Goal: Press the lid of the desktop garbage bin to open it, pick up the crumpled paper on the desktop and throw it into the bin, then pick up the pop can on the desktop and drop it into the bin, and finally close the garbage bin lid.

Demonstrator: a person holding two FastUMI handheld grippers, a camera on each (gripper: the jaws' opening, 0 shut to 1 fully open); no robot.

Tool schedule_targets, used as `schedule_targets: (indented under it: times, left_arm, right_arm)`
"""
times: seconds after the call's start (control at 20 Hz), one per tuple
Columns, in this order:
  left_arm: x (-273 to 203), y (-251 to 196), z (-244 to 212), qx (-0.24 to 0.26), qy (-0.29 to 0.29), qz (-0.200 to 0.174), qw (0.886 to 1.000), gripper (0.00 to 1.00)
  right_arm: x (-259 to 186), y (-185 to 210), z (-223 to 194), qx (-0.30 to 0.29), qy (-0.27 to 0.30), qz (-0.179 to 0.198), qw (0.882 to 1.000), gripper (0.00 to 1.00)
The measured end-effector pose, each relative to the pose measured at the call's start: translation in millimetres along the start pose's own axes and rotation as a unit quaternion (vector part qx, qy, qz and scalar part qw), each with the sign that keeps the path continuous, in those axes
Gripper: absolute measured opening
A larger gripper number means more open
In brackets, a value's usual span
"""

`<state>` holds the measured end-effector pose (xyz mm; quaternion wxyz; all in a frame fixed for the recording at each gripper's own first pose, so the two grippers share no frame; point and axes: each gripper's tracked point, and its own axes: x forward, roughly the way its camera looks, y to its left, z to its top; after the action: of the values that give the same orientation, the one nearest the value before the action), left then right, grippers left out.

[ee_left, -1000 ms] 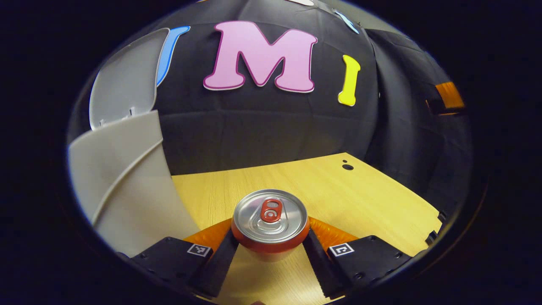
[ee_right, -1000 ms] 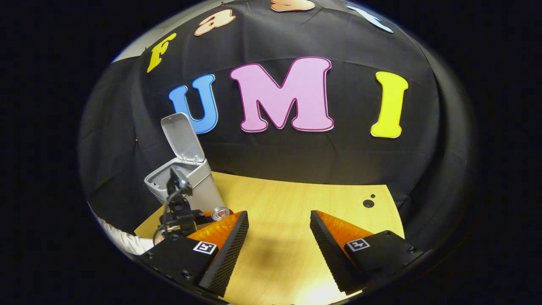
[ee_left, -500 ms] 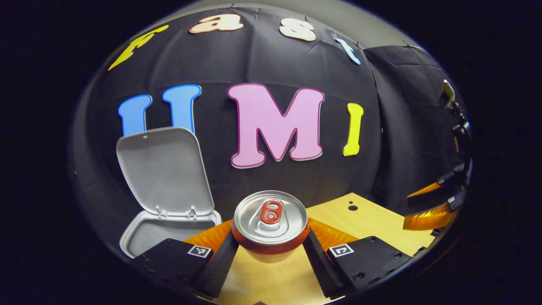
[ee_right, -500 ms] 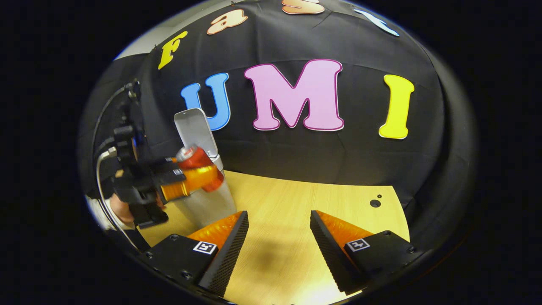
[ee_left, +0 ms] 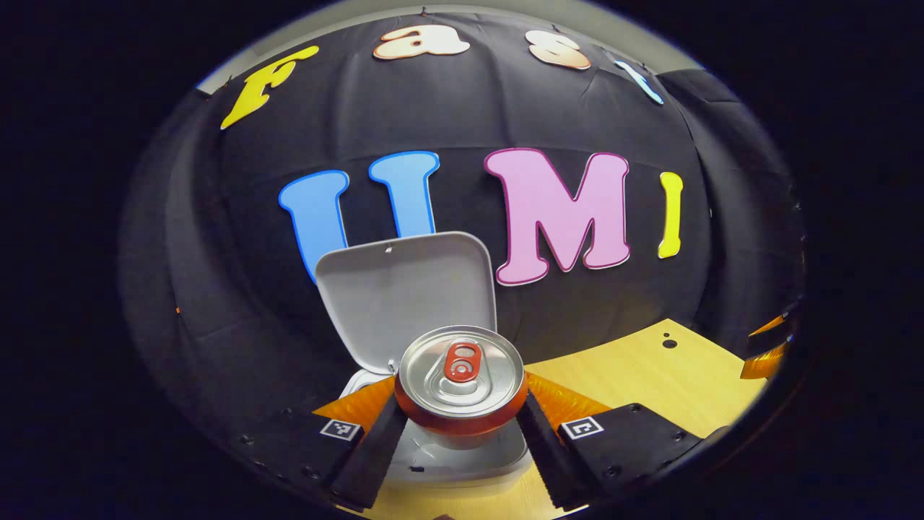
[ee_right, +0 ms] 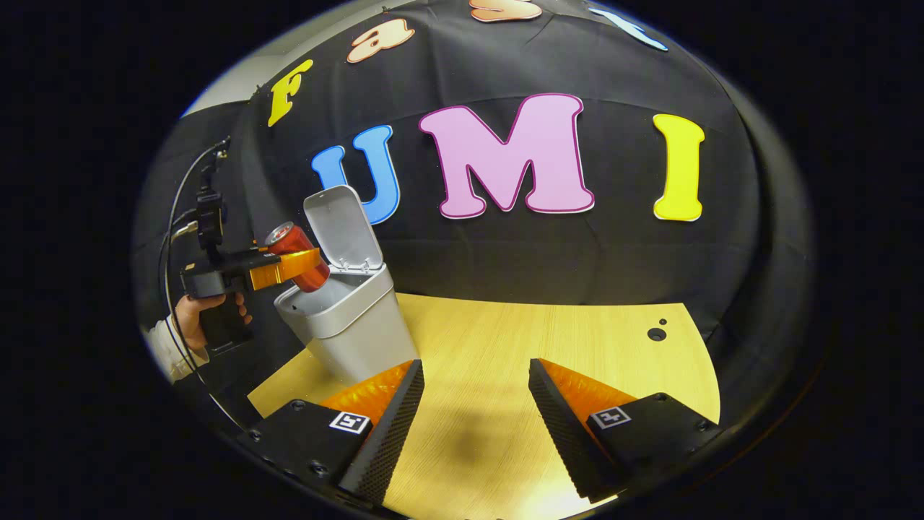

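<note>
Your left gripper (ee_left: pixel 456 426) clamps the pop can (ee_left: pixel 462 386) by its sides, holding it over the bin (ee_right: pixel 346 318) mouth so it can drop straight in; the lid (ee_left: pixel 408 289) stands raised at twelve o'clock; your right gripper (ee_right: pixel 476 412) waits wide open, holding nothing, above the desk (ee_right: pixel 505 332).

pop can (ee_right: pixel 292 254) over open bin (ee_right: pixel 346 321)

Your booth is dim overall, yet the table (ee_right: pixel 505 339) is brightly lit from above; a soft shadow lies on it between your right claw's (ee_right: pixel 476 404) fingers. Glare sheens the can (ee_left: pixel 462 379) top. Both views stay sharp, bowing strongly toward the edges
</note>
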<state>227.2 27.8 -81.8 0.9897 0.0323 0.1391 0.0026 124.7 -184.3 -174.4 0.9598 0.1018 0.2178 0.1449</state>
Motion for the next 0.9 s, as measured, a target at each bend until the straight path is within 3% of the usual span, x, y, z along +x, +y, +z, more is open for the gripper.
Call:
schedule_targets:
  times: [0.2,0.35,0.45,0.7,0.9]
  left_arm:
    - [14,25,-41,0.003,0.050,0.028,0.998,0.87]
    - [17,38,-47,-0.005,0.061,0.059,0.996,0.89]
    - [18,42,-40,-0.007,0.052,0.068,0.996,0.98]
    - [9,55,47,-0.051,-0.071,0.072,0.994,0.96]
    - [14,84,122,-0.084,-0.124,0.074,0.986,0.96]
  right_arm:
    - [-2,1,-9,-0.001,0.012,0.003,1.000,0.94]
    - [-2,-2,-11,0.004,0.015,0.003,1.000,0.95]
    - [0,-5,-10,0.006,0.015,0.002,1.000,0.94]
    - [2,-10,-16,0.013,0.020,0.002,1.000,0.94]
    - [9,-12,-20,0.014,0.025,0.006,1.000,0.94]
